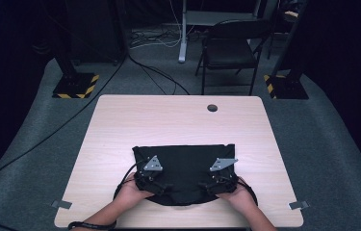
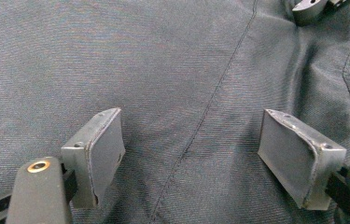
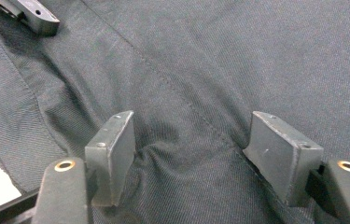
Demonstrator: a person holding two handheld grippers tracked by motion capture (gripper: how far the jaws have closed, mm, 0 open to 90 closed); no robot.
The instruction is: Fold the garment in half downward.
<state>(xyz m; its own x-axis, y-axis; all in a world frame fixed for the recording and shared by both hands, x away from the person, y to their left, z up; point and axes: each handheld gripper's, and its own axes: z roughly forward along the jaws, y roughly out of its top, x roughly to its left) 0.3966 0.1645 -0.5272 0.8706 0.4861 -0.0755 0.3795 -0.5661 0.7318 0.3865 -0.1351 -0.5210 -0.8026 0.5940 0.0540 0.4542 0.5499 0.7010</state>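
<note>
A black cloth (image 1: 187, 161) lies spread flat on the near half of the pale wooden table (image 1: 178, 120); its front edge is rounded. Both hands rest on its front part. My left gripper (image 1: 161, 184) sits on the cloth's near left, jaws wide apart and open, tips down on the fabric (image 2: 200, 74) beside a stitched seam. My right gripper (image 1: 211, 183) sits on the near right, also open, with a small ridge of cloth (image 3: 182, 154) raised between its jaws. Each gripper view catches a jaw tip of the other gripper in an upper corner.
A round cable hole (image 1: 212, 108) is near the table's far edge. Small metal clips (image 1: 62, 204) (image 1: 298, 205) sit at the front corners. Beyond the table stand a black chair (image 1: 231, 48) and two posts with yellow-black striped bases (image 1: 76, 86) (image 1: 286, 86).
</note>
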